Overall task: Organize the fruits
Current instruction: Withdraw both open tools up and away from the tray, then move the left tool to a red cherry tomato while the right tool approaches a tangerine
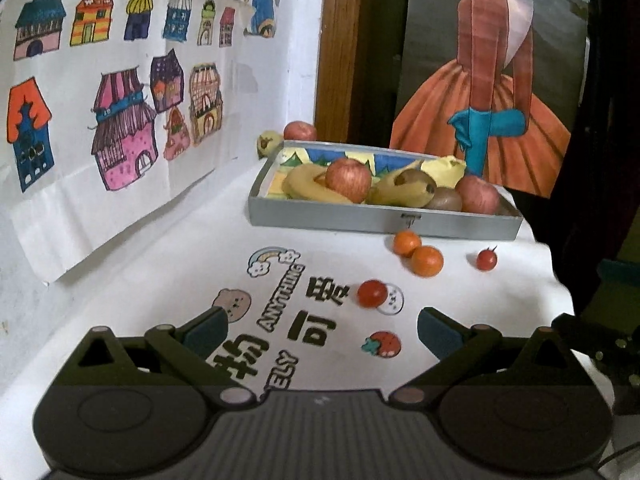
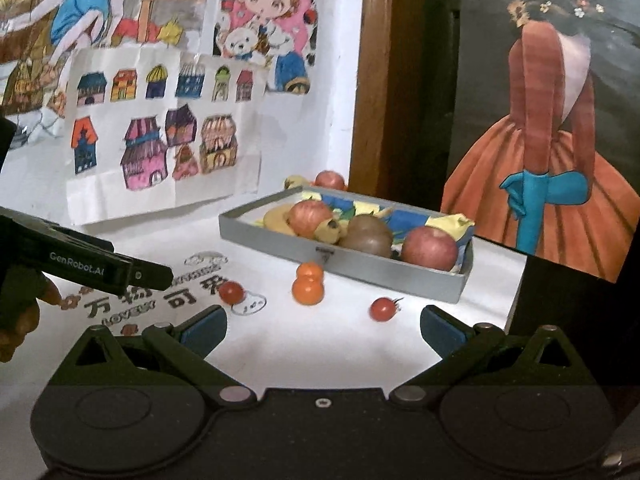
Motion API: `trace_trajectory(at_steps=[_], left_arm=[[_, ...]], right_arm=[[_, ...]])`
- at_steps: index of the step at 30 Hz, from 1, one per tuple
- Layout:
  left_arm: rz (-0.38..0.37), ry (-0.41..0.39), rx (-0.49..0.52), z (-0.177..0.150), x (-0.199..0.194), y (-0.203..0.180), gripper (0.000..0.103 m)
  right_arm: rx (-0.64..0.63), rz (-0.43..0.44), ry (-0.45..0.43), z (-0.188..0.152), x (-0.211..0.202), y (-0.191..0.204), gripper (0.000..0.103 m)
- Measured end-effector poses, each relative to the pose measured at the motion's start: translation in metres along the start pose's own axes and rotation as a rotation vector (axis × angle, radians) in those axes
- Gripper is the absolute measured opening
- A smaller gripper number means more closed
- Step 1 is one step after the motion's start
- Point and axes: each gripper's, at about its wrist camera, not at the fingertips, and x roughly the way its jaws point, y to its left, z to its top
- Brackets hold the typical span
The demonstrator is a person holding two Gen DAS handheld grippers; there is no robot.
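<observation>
The white table has a smooth cloth cover with printed cartoon letters. At 12 o'clock on it stands a shallow grey tray, rectangular, with a small metal clasp on the front wall. Inside lie curved yellow bananas, two round red apples, and a brown fuzzy kiwi. Behind the tray, at 11 o'clock, another apple sits against the wall.

In front of the tray, two small glossy oranges touch each other. One cherry tomato lies at 3 o'clock from them, another at 7 o'clock.

The left gripper has its jaws spread wide and holds nothing. The right gripper is also spread and holds nothing.
</observation>
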Motion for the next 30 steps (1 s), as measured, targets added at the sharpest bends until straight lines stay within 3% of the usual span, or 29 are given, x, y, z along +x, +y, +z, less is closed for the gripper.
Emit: trace_trajectory(at_steps=[15, 30], left_arm=[[0.005, 0.044, 0.07, 0.009, 0.034, 0.003, 0.103], [-0.05, 0.065, 0.14, 0.012, 0.064, 0.002, 0.103]], right_arm=[[-0.043, 0.015, 0.031, 0.012, 0.038, -0.001, 0.102], [-0.024, 0.041, 0.041, 0.011, 0.071, -0.014, 0.102]])
